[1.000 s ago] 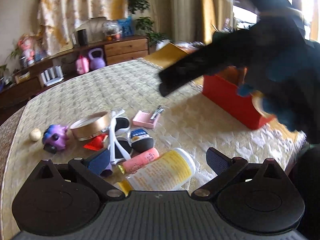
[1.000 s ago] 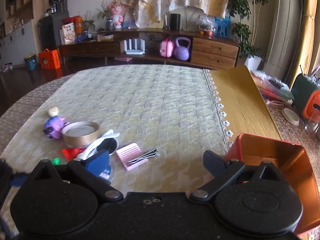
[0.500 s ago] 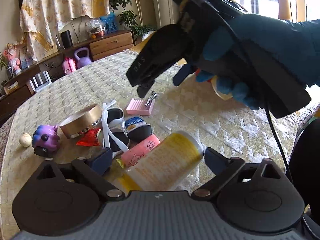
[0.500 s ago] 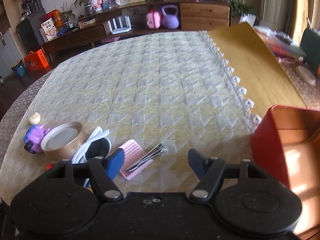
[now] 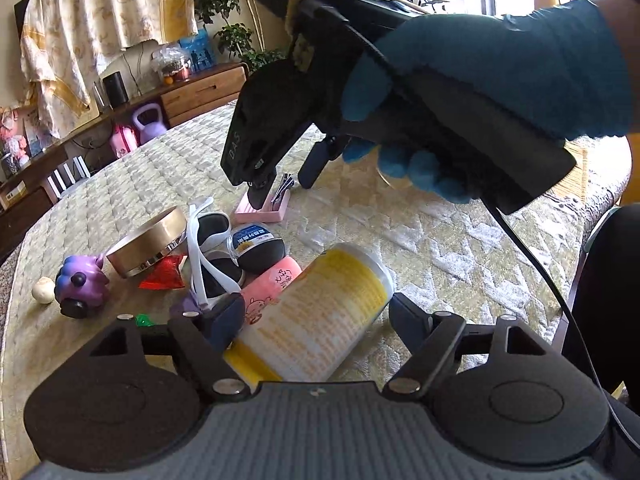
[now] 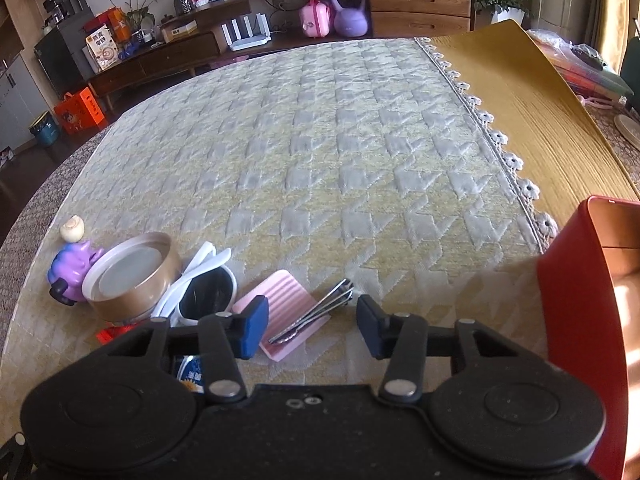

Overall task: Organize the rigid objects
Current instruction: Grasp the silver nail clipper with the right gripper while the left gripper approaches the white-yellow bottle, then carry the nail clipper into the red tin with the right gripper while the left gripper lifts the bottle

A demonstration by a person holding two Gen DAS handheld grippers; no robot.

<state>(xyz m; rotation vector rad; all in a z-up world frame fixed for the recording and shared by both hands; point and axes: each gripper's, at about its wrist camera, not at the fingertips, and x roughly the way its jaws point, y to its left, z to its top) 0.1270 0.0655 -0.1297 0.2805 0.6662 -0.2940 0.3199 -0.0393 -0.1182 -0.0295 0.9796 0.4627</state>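
Left wrist view: left gripper (image 5: 316,314), jaws just closing, straddles the can (image 5: 320,320) without visible pinch; can's long axis runs along the fingers. Right gripper (image 6: 312,326), also closing, brackets the clippers (image 6: 316,316) on the pink tray (image 6: 286,312) beyond the can

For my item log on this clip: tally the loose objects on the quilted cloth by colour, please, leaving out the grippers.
Yellow and white: 1, bottle
Pink: 2, tube, ridged tray
Purple: 1, toy
Gold: 1, round tin
White: 2, sunglasses, small ball
Black: 1, pouch
Red: 2, wrapper, box
Silver: 1, clippers
Total: 11
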